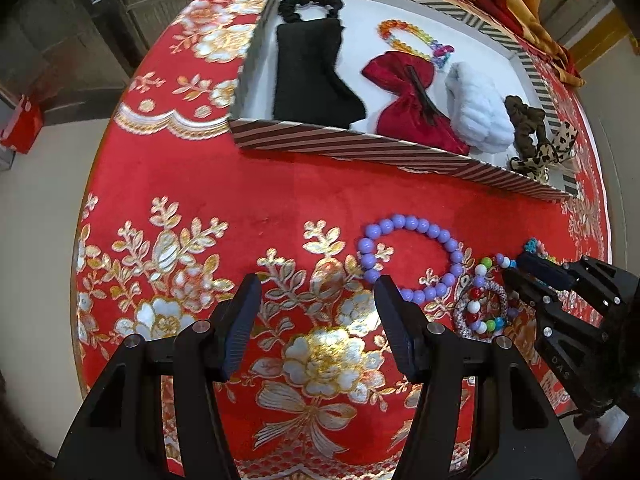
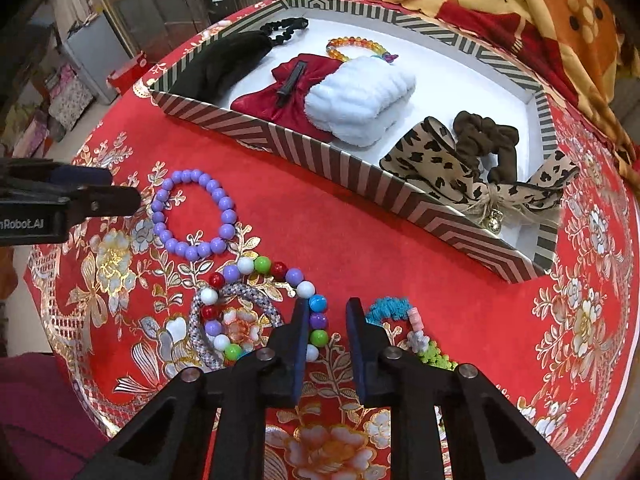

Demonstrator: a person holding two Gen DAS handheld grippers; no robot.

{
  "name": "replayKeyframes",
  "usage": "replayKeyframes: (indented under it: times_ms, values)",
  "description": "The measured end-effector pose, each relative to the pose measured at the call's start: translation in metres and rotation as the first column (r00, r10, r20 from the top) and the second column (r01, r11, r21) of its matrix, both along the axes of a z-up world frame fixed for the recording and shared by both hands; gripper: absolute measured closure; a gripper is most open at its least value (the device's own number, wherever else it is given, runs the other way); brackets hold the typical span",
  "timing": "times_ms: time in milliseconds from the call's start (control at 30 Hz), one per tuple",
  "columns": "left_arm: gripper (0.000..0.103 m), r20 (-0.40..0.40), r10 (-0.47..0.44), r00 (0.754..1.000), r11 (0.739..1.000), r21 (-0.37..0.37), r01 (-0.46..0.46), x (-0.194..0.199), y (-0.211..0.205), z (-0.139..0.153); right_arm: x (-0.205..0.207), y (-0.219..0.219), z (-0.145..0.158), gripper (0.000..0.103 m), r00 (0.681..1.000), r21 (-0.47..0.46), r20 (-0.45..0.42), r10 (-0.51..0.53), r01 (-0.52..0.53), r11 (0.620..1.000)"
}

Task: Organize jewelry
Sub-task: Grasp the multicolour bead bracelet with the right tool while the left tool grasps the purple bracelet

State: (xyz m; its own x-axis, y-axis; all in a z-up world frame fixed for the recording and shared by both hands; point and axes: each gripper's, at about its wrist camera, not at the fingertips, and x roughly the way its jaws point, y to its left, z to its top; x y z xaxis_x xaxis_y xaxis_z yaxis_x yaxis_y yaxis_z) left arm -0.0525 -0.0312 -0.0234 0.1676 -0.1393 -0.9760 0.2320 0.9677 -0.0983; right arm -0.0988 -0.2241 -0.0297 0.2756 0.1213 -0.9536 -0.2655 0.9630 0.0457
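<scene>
Red floral tablecloth (image 2: 400,264) carries the work area; striped box (image 2: 320,152) sits at 12 o'clock in both wrist views and already holds hair accessories and one amber bead bracelet (image 2: 352,46). Items not yet boxed lie on the cloth: purple bead bracelet (image 2: 196,216) at about 10 o'clock in the right wrist view, multicolour bead bracelet (image 2: 256,304) just below it and lying over a braided grey ring (image 2: 208,332), and a turquoise-and-green string piece (image 2: 404,328) at roughly 5 o'clock from centre. Right gripper (image 2: 326,320) points steeply down over the right-hand arc of the multicolour bracelet; blue, purple and green beads show in the narrow gap between its fingers, which stand nearly closed. Whether the pads actually press the beads cannot be told from these views. Left gripper (image 1: 316,308) hangs with fingers spread wide, nothing between them, its right fingertip just beside the purple bracelet. Step in hand, as judged: securing the multicolour bracelet for transfer to the box. Next move probably calls for a firm pinch on the strand, a lift clear of the grey ring beneath it, then carriage toward 12 o'clock over the box wall. Risk: round beads may slip out.
</scene>
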Motion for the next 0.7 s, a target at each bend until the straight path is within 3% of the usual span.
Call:
replayKeyframes:
  times_ms: [200,500,533,567,633,700]
  values:
    - [0.044,0.005,-0.026,1.0,0.999,0.031,0.025,0.006,-0.018,-0.006,-0.001,0.006,-0.001,0.085,0.998,-0.025,0.03,0.051,-0.05,0.998]
    - [0.045,0.042,-0.078,0.996,0.994,0.08,0.074,0.009,-0.045,-0.019,-0.008,0.001,0.001,0.095,0.998,0.019,0.059,0.0,-0.001,1.0]
    - [0.048,0.05,-0.083,0.995,0.994,0.076,0.079,0.009,-0.047,-0.019,-0.012,-0.002,0.002,0.095,0.998,0.035,0.058,-0.009,0.007,0.999]
    - [0.063,0.072,-0.093,0.993,0.994,0.071,0.088,0.008,-0.048,-0.018,-0.014,-0.002,0.004,0.095,0.998,0.047,0.062,-0.015,0.012,0.999]
    - [0.085,0.091,-0.11,0.99,0.992,0.072,0.103,0.008,-0.05,-0.016,-0.017,-0.004,0.01,0.095,0.997,0.06,0.073,-0.021,0.017,0.998]
    - [0.093,0.086,-0.107,0.991,0.993,0.053,0.103,0.009,-0.049,-0.016,-0.019,-0.004,0.017,0.095,0.996,0.077,0.082,-0.03,0.024,0.997]
